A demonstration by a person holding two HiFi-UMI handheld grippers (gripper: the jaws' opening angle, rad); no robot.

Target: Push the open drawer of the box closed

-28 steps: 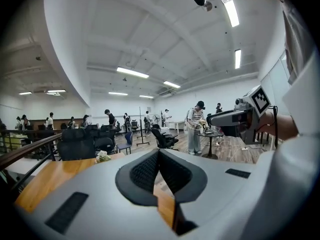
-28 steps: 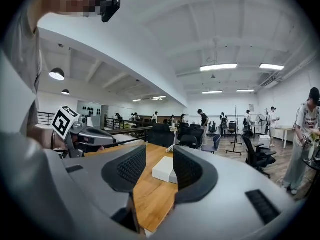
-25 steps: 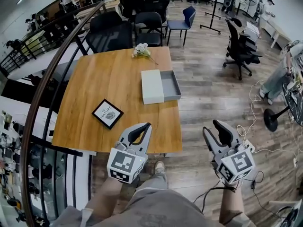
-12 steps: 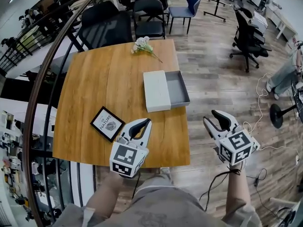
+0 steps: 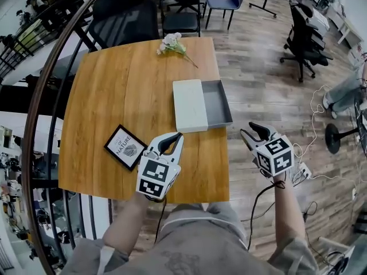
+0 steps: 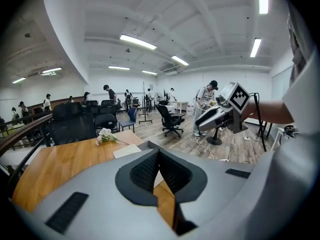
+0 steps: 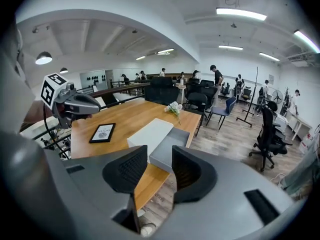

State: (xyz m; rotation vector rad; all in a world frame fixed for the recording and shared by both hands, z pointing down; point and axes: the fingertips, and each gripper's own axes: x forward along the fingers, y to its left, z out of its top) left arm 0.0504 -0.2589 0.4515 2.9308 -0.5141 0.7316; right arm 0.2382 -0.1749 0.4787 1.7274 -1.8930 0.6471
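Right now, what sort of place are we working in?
Probably an open-plan office or lab: rolling office chairs on wood flooring, a wooden table, long ceiling strip lights, and people at desks in the background.

1. The box (image 5: 190, 105) lies on the tabletop (image 5: 114, 90), near its right edge.
2. Its drawer (image 5: 218, 103) sticks out to the right.
3. A framed picture (image 5: 124, 147) lies front-left of the box.
4. The flowers (image 5: 172, 44) lie behind the box, at the far edge.

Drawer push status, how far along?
Done: nothing; the grey drawer is out of the white box. In hand: right gripper hangs off the table's right edge, fingers closing, nothing between; left gripper shut, over the near edge. Left: contact, push it in.
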